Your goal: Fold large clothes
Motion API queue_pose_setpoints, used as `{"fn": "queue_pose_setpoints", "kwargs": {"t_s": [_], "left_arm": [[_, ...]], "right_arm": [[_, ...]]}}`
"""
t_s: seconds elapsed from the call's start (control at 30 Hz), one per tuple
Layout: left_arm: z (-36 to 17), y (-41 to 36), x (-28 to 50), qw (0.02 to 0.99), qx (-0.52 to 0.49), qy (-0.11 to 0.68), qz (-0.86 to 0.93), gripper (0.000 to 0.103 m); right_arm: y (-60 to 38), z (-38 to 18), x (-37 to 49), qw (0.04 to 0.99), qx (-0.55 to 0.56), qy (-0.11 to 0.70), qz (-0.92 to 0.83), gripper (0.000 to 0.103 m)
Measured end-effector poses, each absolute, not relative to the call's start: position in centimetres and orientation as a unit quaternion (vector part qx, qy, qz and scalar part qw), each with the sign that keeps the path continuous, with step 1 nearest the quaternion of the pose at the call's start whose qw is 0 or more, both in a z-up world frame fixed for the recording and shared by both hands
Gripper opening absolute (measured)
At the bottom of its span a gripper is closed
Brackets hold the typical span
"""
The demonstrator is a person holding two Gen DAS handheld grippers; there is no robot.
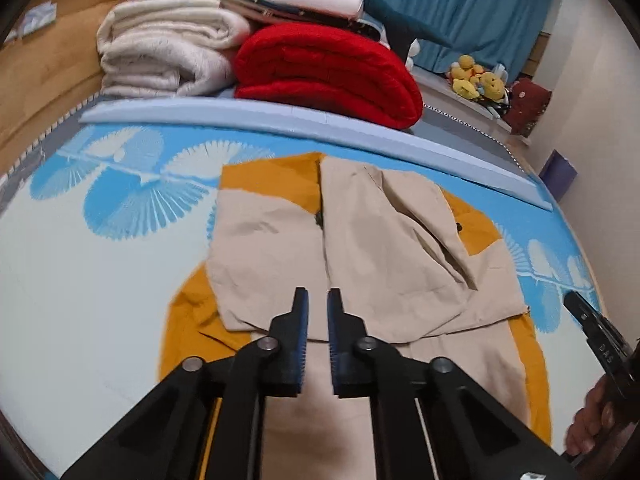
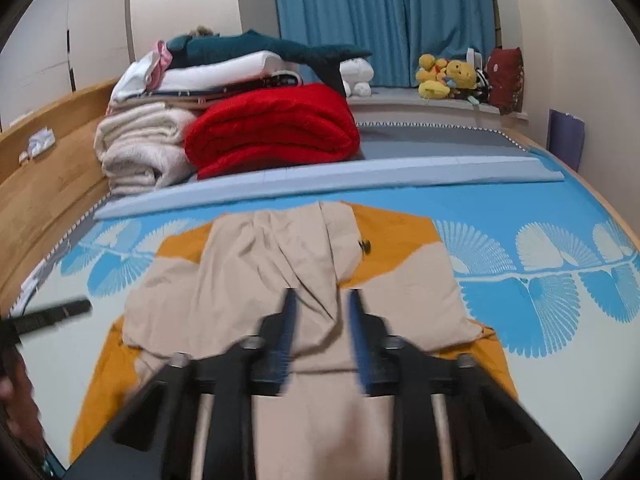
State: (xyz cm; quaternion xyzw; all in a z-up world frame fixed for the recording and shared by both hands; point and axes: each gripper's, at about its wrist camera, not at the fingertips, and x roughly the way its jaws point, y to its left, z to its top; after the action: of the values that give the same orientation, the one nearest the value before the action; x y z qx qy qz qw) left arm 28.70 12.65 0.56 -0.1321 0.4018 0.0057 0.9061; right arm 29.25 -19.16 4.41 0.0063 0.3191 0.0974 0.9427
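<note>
Lettering "DAS" is the only writing you can read, on the right gripper [image 1: 600, 344] body at the left view's edge. Beige-and-mustard fabric jacket [image 1: 360, 248] lies flat on the blue fan-patterned bed sheet [image 1: 100, 208], long axis running away from you. Your left gripper [image 1: 318, 300] hovers above it with a narrow gap, holding nothing; the right gripper's gap is wider, also empty.

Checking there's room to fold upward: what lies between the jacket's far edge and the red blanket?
In both wrist views, blue patterned sheet, then a pale blue strip, lie between jacket and red blanket.
</note>
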Motion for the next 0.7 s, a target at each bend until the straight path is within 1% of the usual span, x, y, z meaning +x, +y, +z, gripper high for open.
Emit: {"fn": "queue_pose_setpoints", "kwargs": {"t_s": [0.07,0.13,0.2,0.3,0.4,0.47,0.5,0.6,0.7], "left_arm": [[1.1,13.9,27.0,0.907,-0.131,0.4,-0.01,0.003],[1.1,15.5,24.6,0.903,-0.138,0.406,-0.022,0.003],[0.5,17.6,21.7,0.891,-0.17,0.419,-0.026,0.003],[-2.1,21.4,16.8,0.862,-0.229,0.452,0.004,0.003],[-5.7,24.0,13.1,0.815,-0.259,0.515,0.06,0.003],[-7.4,24.5,12.0,0.795,-0.28,0.534,0.064,0.003],[-8.2,24.7,11.4,0.787,-0.292,0.54,0.065,0.003],[-10.4,24.4,9.8,0.766,-0.291,0.568,0.076,0.004],[-12.4,23.3,9.1,0.74,-0.284,0.607,0.063,0.009]], "right_arm": [[-20.5,4.1,28.5,0.94,0.002,0.328,0.089,0.013],[-22.9,4.3,27.0,0.936,0.009,0.345,0.071,0.013],[-26.2,5.1,24.8,0.93,0.035,0.361,0.062,0.013],[-30.4,5.8,21.8,0.921,0.045,0.384,0.046,0.015],[-33.9,5.3,19.3,0.909,0.057,0.412,0.038,0.017],[-36.3,4.0,17.5,0.9,0.085,0.427,0.025,0.029],[-37.7,2.7,16.4,0.893,0.108,0.437,0.02,0.031],[-40.6,-1.0,14.0,0.871,0.15,0.468,-0.007,0.032],[-42.9,-5.0,13.0,0.822,0.185,0.537,-0.045,0.033]]}}
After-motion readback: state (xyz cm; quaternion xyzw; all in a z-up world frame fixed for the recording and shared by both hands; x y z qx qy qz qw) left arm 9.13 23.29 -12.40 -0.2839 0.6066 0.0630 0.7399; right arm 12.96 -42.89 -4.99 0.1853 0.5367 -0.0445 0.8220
